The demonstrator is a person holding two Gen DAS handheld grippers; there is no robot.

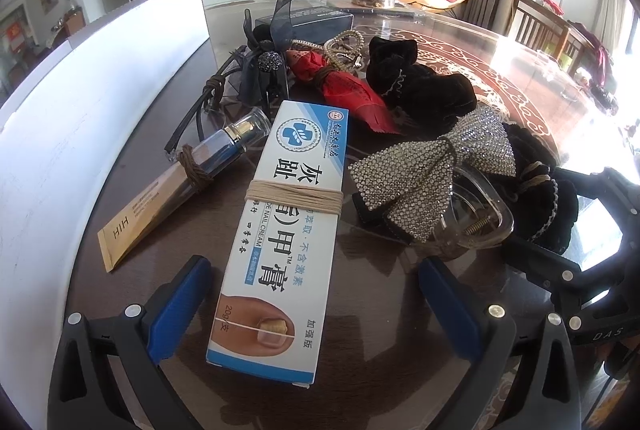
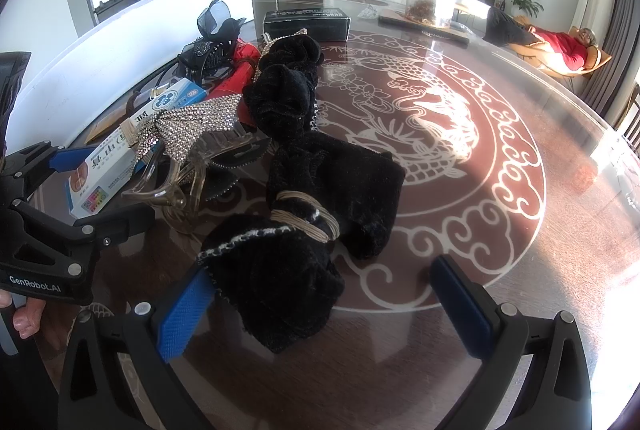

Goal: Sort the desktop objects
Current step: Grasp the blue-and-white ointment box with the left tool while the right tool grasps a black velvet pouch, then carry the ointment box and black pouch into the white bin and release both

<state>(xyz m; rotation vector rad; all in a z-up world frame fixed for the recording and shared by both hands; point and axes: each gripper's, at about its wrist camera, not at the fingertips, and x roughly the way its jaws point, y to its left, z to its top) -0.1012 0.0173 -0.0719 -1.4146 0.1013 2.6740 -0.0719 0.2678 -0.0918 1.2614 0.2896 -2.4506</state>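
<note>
Left gripper [image 1: 312,294] spread wide around cream box [image 1: 280,230] at frame centre, right gripper [image 2: 320,306] released, astride black scrunchie [image 2: 280,278] lower centre, bare table [image 2: 520,270] across right half, white board [image 1: 80,110] along upper left.

White-and-blue cream box [image 1: 280,230]; silver rhinestone bow [image 1: 424,170]; black velvet scrunchie [image 2: 288,270] with beige thread; red cloth [image 1: 348,90]; dark brown worktop [image 2: 460,158] with a white dragon pattern.
</note>
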